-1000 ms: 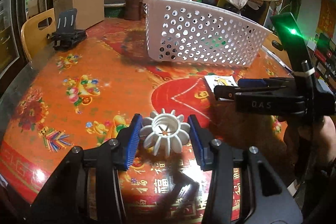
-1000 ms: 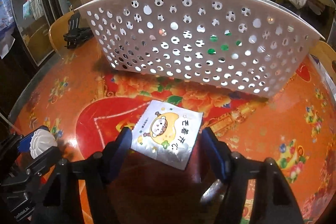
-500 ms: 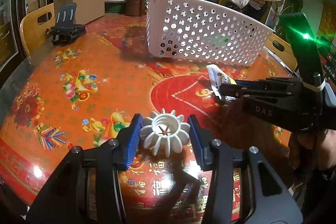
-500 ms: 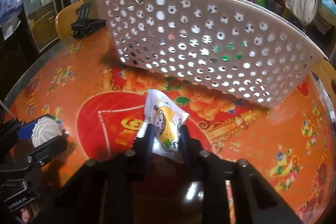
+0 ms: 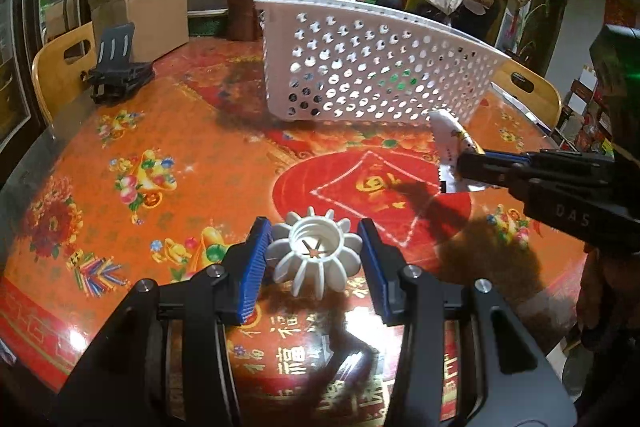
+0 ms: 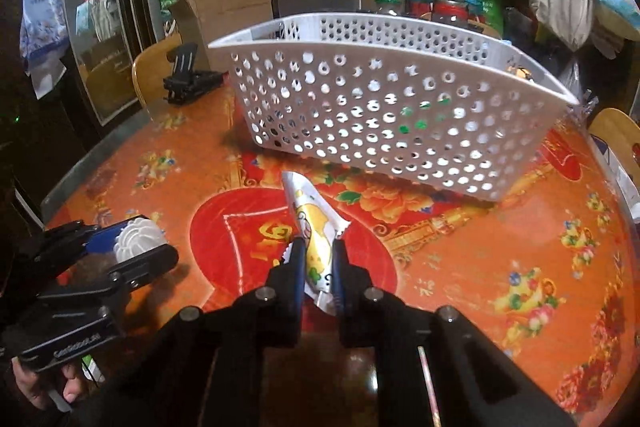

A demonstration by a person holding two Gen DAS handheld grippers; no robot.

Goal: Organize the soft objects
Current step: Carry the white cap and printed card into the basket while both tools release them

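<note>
My left gripper (image 5: 314,259) is shut on a white ribbed flower-shaped soft piece (image 5: 316,257) and holds it above the orange table; it also shows at the left of the right wrist view (image 6: 138,241). My right gripper (image 6: 316,255) is shut on a white snack packet with a yellow cartoon (image 6: 310,223), lifted off the table and folded upright; the packet also shows in the left wrist view (image 5: 450,143). A white perforated basket (image 6: 360,107) stands beyond both grippers, also seen in the left wrist view (image 5: 360,75).
A black clamp stand (image 5: 116,71) sits at the table's far left by a wooden chair (image 5: 60,67). Another chair (image 5: 528,91) stands behind the basket on the right. Cardboard boxes (image 5: 156,11), stacked drawers and hanging bags line the back.
My right gripper closed on the flat packet and has lifted it off the table, folding it upright. My left gripper kept its hold and rose slightly.
</note>
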